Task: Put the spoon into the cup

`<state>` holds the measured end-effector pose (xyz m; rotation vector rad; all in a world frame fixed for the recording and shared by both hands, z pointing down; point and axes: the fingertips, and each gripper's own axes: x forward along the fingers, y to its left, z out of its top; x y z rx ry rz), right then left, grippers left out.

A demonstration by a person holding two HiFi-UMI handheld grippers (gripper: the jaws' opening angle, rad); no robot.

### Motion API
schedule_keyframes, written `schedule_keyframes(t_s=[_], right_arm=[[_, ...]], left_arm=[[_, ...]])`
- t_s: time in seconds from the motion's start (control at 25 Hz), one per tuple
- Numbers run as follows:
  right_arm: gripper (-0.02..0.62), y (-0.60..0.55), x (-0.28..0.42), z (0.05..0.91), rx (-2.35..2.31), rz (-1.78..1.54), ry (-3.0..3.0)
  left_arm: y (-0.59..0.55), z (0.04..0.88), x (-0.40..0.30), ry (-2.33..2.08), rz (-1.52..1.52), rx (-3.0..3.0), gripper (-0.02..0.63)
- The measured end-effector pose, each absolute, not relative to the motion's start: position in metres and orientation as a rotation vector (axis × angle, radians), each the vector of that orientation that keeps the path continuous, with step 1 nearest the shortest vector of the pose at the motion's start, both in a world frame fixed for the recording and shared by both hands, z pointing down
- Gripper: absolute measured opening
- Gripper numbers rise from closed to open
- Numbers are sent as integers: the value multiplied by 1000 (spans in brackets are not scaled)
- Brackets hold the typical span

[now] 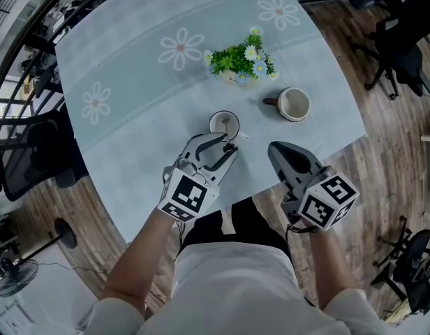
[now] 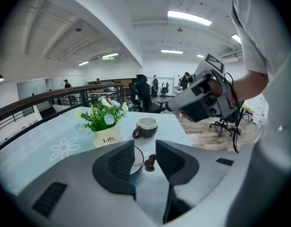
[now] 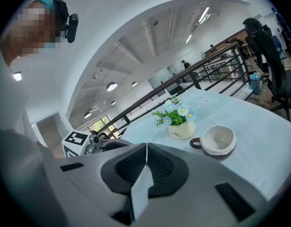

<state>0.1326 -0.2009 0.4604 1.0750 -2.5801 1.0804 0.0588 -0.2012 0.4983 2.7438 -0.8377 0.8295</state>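
A small white cup (image 1: 224,123) stands on the light blue tablecloth, just ahead of my left gripper (image 1: 229,145). In the left gripper view the cup's rim (image 2: 137,168) shows between the jaws. A spoon with a dark brown end (image 2: 149,162) rests in the cup and sticks out over its rim. My left gripper (image 2: 145,150) is open; its pads stand clear of the spoon on either side. My right gripper (image 1: 285,157) hovers near the table's front edge, to the right of the cup. Its jaws (image 3: 146,163) are shut with nothing between them.
A cream mug with a brown handle (image 1: 293,104) sits at the right, also seen as the mug (image 3: 218,140). A white pot of daisies (image 1: 241,63) stands behind the cup. The table edge (image 1: 327,160) runs close by my right gripper. Office chairs stand on the wooden floor.
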Motion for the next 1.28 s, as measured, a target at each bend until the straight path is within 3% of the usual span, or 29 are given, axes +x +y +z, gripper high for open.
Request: schedule_keyframes(t_s=[0.52,0.92,1.28], right_arm=[[25,-203,113,413,1135,998,-2609],[25,-202,97,381,1192,925,-2619],[23,-200,79,366,1190,858,-2630]], left_arm=[[-202,430,23,-938,667,2772,141],[-204,378,-2,-996,536,2805,66],[-203,361,-20,-994,455,2804,38]])
